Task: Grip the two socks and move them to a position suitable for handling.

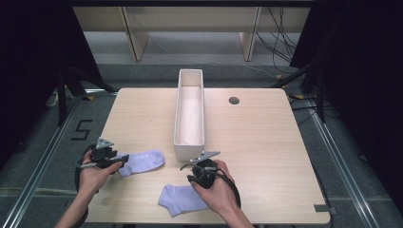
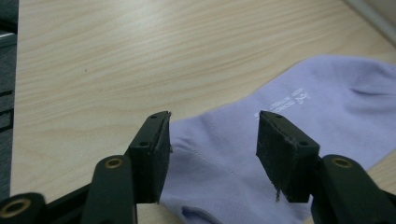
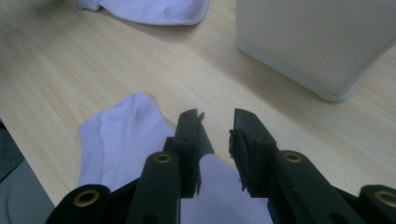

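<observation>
A: Socks lie near you. From above, your left gripper sits at the left sock; your right gripper is above the near sock, by the white box.

B: Left gripper view: wide jaws, sock between, not pinched. Right gripper view: narrow gap, holding nothing.

Lavender socks, white bin

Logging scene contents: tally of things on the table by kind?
Socks, lilac: 2 (left sock, near sock)
Bin, white: 1 (bin)
Total: 3
</observation>
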